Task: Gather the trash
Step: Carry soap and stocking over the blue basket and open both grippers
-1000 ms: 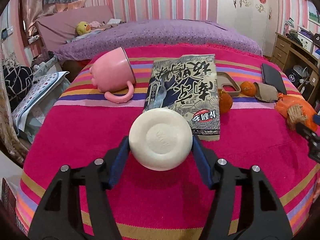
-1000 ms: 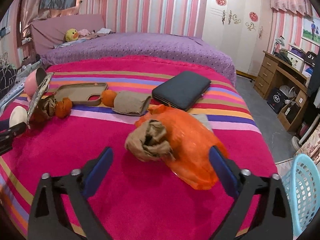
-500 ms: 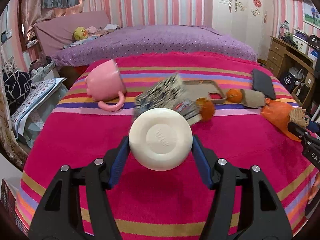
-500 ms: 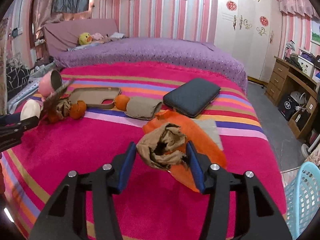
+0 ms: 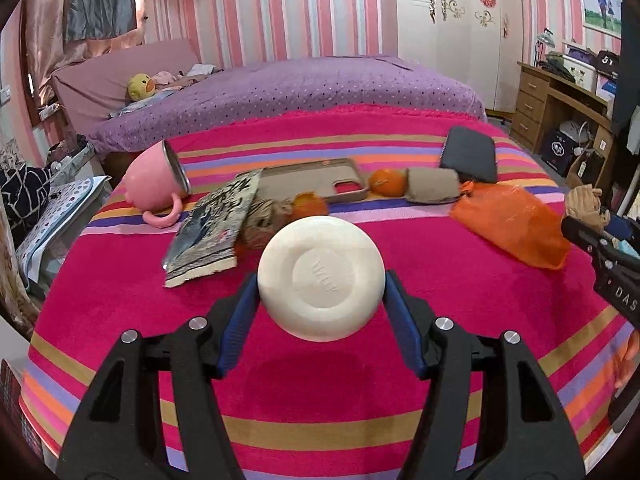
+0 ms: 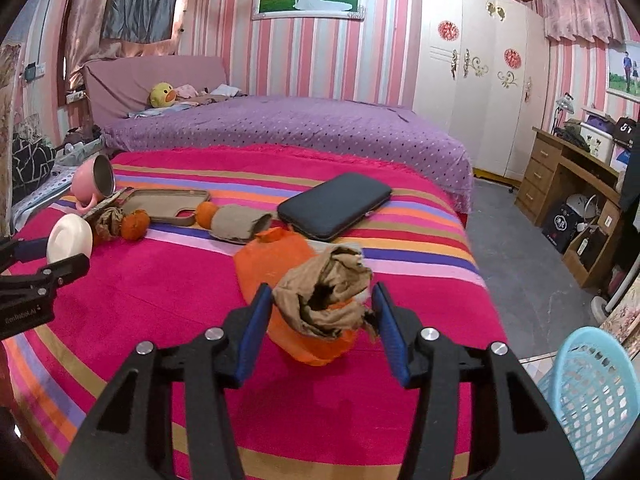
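Observation:
My left gripper [image 5: 321, 280] is shut on a round cream soap bar [image 5: 321, 276] and holds it above the striped pink bedspread [image 5: 320, 380]. My right gripper [image 6: 322, 306] is shut on a crumpled brown paper wad [image 6: 326, 290], lifted just above an orange plastic bag [image 6: 280, 260]. The bag also shows in the left wrist view [image 5: 510, 224]. A printed wrapper [image 5: 212, 228], another brown wad [image 5: 260, 220] and two oranges [image 5: 386, 182] lie mid-bed. A light blue mesh basket [image 6: 592, 400] stands on the floor at the right.
A pink mug [image 5: 158, 182] lies on its side at the left. A tan phone case [image 5: 308, 180], a brown roll [image 5: 432, 186] and a dark case [image 5: 468, 154] lie further back. A wooden desk [image 6: 568, 184] stands right of the bed.
My right gripper closed on the brown paper wad and lifted it off the orange bag. My left gripper rose and pulled back with the soap; the wrapper flipped and landed left of the oranges.

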{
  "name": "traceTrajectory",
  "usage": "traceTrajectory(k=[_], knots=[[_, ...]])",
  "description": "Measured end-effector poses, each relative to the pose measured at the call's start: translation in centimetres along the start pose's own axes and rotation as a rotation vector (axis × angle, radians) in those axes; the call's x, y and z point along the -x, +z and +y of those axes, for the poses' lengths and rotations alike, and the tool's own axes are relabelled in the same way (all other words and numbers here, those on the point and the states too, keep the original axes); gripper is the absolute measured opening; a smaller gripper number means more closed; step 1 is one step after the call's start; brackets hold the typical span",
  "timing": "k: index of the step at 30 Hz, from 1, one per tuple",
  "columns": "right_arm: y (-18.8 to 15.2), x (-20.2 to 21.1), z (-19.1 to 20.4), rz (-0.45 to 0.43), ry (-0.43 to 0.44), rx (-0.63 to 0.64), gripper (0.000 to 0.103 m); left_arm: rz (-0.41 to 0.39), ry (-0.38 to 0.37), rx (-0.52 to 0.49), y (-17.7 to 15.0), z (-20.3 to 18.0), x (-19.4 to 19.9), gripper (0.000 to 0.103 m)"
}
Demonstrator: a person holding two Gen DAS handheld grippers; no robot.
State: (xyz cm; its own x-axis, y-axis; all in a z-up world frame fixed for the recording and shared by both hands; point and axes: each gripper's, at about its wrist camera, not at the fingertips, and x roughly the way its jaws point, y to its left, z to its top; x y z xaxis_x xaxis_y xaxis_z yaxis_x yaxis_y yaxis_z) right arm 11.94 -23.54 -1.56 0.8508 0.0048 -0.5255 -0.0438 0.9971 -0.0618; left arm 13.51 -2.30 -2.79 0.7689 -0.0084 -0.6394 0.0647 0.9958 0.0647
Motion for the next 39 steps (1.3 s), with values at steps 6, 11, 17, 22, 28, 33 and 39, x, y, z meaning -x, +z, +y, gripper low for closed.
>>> traceTrajectory(k=[6,11,17,22,28,33,39], knots=[[-0.4,0.8,-2.2,-0.014,-0.028,0.001,0.051,-0.018,0.007,0.009,0.2,-2.6,0.8,0.061],[-0.7,1.5,-4.3,-0.019,-0.054,-0.002,0.051,-0.034,-0.001,0.002,0.2,-4.3,1.3,0.061],[-1.2,1.9,-7.1,-0.013,-0.078,-0.027,0.051,-0.036,-0.007,-0.003,0.1,-6.0,1.4,0.061],[-1.4,2.4,-9.0,-0.019,-0.088,-0.054,0.051,-0.032,-0.012,-0.006,-0.1,-7.3,1.4,0.061],[-2.0,3.0,-10.9,-0.017,-0.101,-0.064,0.051,-0.023,-0.019,-0.005,-0.3,-8.8,1.1,0.061],[-2.7,3.5,-13.0,-0.011,-0.115,-0.083,0.051,-0.018,-0.023,-0.013,-0.5,-10.4,0.9,0.061],[-3.7,4.1,-16.2,-0.002,-0.137,-0.131,0.051,-0.014,-0.035,-0.030,-0.8,-12.7,0.9,0.061]])
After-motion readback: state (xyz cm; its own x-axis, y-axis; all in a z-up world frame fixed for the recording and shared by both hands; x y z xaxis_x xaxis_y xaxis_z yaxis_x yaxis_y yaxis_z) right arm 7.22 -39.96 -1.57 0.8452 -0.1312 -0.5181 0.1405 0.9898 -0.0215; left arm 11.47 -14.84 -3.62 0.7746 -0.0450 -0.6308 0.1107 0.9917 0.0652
